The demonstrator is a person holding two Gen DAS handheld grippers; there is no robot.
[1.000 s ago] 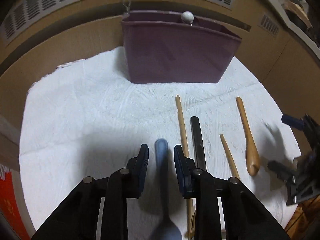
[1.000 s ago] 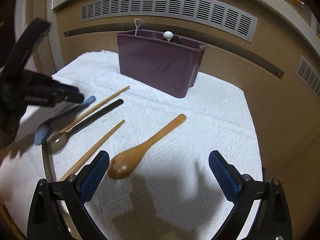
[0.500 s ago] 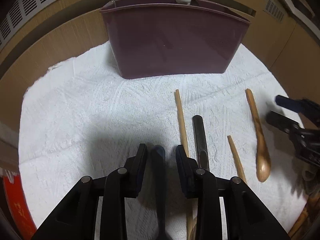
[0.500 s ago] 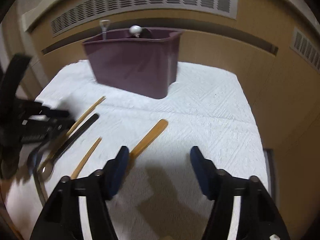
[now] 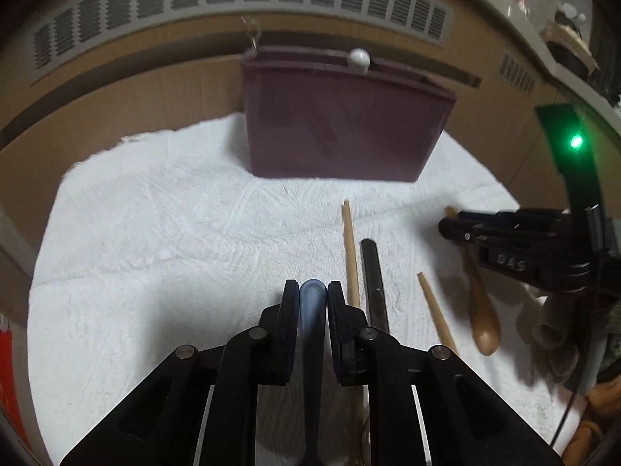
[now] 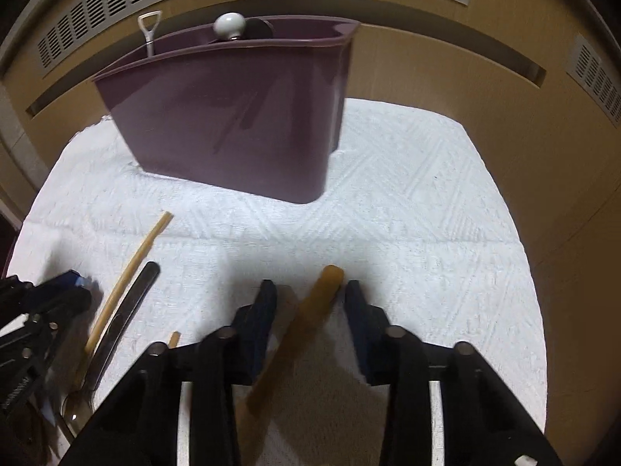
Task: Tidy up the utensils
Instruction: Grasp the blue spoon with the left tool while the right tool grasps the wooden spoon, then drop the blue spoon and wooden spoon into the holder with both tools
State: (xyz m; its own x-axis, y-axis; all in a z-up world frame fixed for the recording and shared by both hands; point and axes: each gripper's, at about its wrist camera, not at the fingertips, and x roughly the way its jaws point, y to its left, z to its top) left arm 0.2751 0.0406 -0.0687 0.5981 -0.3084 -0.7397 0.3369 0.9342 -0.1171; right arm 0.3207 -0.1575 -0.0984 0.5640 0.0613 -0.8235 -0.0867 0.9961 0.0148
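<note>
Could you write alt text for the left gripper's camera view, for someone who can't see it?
The left gripper is closing on a blue spoon handle above a white towel. Ahead stands a purple bin; wooden utensils lie to the right, beside the right gripper.

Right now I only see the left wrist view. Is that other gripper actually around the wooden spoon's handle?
Observer: Yes. In the right wrist view the wooden spoon lies slantwise between the fingers of the right gripper. Its jaws are closing, with a gap still showing on one side.
Operator: What's the blurry wire poking out of the purple bin?
Observer: A thin metal handle with a shovel-style loop on top.
</note>
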